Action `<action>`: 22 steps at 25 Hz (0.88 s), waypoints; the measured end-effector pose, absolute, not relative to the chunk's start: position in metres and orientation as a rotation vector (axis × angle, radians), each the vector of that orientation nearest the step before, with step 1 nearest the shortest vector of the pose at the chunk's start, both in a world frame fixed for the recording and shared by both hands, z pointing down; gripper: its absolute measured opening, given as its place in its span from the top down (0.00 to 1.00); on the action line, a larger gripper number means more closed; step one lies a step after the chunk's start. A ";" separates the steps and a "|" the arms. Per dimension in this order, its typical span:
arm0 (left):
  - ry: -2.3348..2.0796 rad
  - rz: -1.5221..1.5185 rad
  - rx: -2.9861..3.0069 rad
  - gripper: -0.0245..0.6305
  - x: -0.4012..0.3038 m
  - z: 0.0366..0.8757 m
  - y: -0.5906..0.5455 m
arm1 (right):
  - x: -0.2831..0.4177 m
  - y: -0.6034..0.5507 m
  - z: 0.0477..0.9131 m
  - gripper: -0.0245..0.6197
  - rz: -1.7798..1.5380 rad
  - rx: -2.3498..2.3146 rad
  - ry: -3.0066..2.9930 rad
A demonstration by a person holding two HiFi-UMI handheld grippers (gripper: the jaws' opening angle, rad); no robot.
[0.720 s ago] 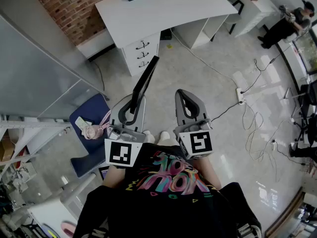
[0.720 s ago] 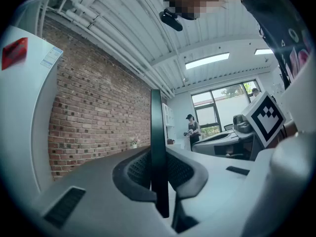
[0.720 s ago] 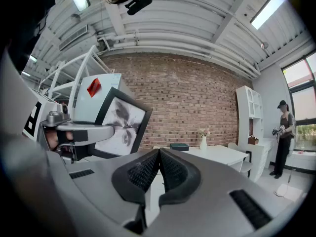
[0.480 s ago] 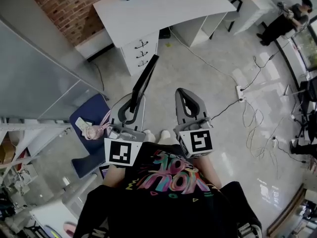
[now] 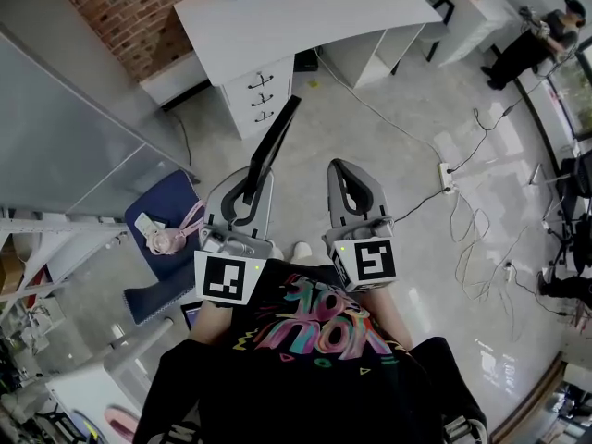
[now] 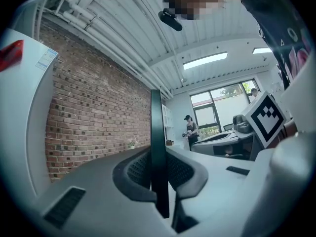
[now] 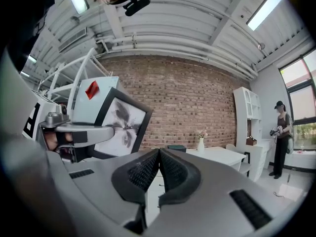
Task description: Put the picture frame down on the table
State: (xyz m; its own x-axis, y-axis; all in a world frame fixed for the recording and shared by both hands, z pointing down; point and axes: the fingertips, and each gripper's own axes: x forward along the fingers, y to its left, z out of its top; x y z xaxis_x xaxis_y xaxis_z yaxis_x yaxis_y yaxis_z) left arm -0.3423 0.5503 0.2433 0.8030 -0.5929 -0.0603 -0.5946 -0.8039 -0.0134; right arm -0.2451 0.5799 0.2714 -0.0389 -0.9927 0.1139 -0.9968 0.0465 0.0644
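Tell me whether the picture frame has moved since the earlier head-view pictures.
Yes, slightly: in the head view the picture frame, clamped in the left gripper, has edged up toward the white desk drawers.

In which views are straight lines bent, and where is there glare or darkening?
Head view: the wide lens bends the table edges, and the glossy floor shows pale sheen. Left gripper view: black rounded corners; the picture frame, edge-on, looks dark. Right gripper view: the ceiling lamp is blown out.

Pale glossy floor, brick wall, white table.
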 end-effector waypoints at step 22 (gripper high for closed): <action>1.053 0.108 -2.923 0.89 -0.247 0.259 0.505 | -0.166 0.532 0.301 0.93 0.079 1.982 -2.252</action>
State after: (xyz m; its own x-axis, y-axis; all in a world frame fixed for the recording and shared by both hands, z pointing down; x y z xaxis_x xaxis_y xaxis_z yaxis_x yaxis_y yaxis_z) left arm -0.2475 0.5053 0.2587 0.7682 -0.6356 -0.0766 -0.6379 -0.7701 -0.0075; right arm -0.1660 0.5319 0.3009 -0.1220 -0.9826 0.1400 -0.9900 0.1306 0.0536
